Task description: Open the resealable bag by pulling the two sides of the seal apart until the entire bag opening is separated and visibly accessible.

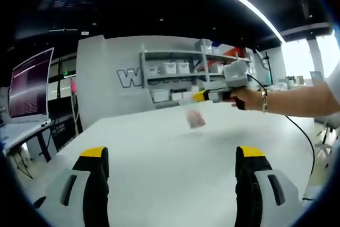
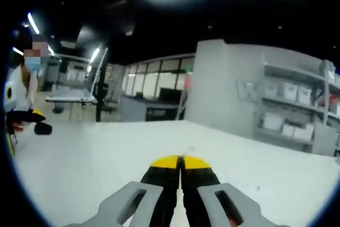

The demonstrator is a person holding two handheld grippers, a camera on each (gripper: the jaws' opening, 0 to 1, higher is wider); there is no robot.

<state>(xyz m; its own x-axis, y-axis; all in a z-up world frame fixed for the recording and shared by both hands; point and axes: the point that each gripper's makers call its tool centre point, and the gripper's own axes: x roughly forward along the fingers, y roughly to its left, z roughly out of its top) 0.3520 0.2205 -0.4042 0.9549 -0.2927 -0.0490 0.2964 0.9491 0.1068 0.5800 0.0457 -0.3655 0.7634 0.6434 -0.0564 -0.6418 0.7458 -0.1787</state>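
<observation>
Resealable bag (image 1: 195, 118): small, clear, with pinkish contents, seen in the left gripper view just right of frame centre, hanging below the tip of the right tool (image 1: 201, 97), which enters from the right in a person's hand (image 1: 245, 98). The bag looks lifted off the white counter (image 1: 159, 158) with a faint shadow under it, though blur makes contact hard to rule out. Seal state cannot be read at this size; no separated opening is visible. In the right gripper view the right tool (image 2: 180, 162) has its yellow-tipped jaws pressed together at lower centre, with a thin pale sliver at the tips that is probably the bag's edge; judged as pinched on one side of the bag. Left tool (image 1: 172, 155): jaws stand wide apart at the bottom of its own view, holding nothing, well apart from the bag. Judgement: early stage. One side is gripped; the opposite side has not yet been taken, and the pull-apart is all left to do. Background: shelves with bins (image 1: 170, 70) upper centre, monitor (image 1: 29, 83) at left.
</observation>
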